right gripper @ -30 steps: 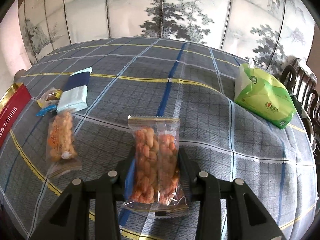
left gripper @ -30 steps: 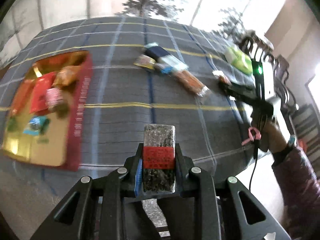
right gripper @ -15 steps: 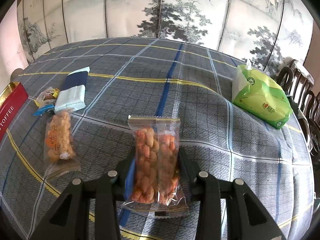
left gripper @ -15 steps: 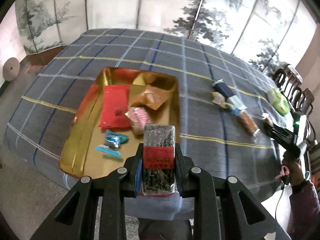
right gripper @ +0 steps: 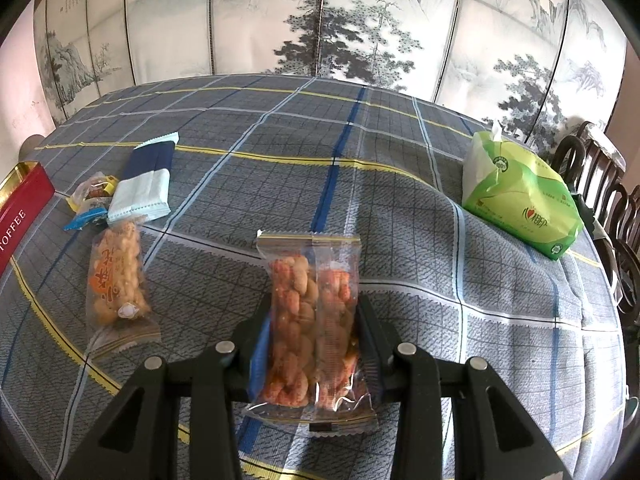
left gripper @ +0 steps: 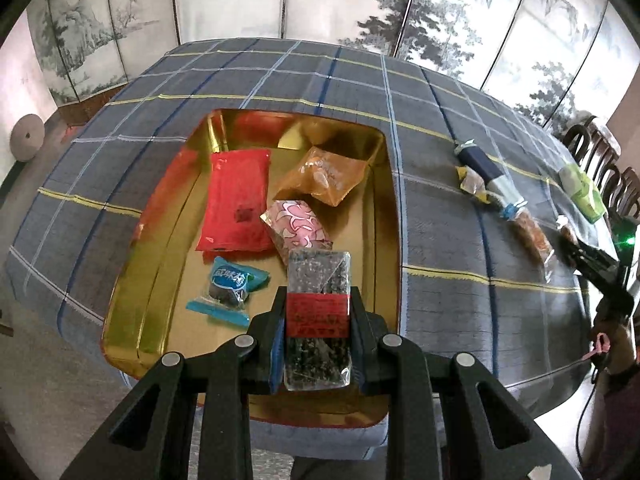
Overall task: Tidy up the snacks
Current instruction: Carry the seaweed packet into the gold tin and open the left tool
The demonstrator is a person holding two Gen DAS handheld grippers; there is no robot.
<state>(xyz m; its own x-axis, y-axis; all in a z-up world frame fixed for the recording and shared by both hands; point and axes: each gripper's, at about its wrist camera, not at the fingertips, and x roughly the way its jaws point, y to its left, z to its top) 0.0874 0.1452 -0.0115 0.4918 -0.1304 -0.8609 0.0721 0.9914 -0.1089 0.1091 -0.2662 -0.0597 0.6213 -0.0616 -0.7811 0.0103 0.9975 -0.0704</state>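
the left gripper [left gripper: 318, 320] is clamped on a dark seaweed-like bar with a red label [left gripper: 318, 316], its two pads pressed against the bar's sides, and holds it above the lower right part of the gold tin tray [left gripper: 168, 248] at the centre of the left wrist view. in the tray lie a red packet [left gripper: 236, 204], an amber bag [left gripper: 324, 176], a pink patterned sweet [left gripper: 298, 224] and a blue wrapped candy [left gripper: 228, 290]. the tray sits on a grey plaid tablecloth [left gripper: 440, 240].

the right gripper [right gripper: 314, 332] grips a clear packet of orange twisted snacks [right gripper: 314, 320] at the lower centre of the right wrist view, pads against both sides. on the cloth to the left lie a second orange snack packet [right gripper: 116, 280], a navy and pale blue packet [right gripper: 146, 184] and a small yellow wrapped sweet [right gripper: 92, 192]. the tray's red side shows at the left edge. a green tissue pack [right gripper: 520, 200] rests at the upper right.
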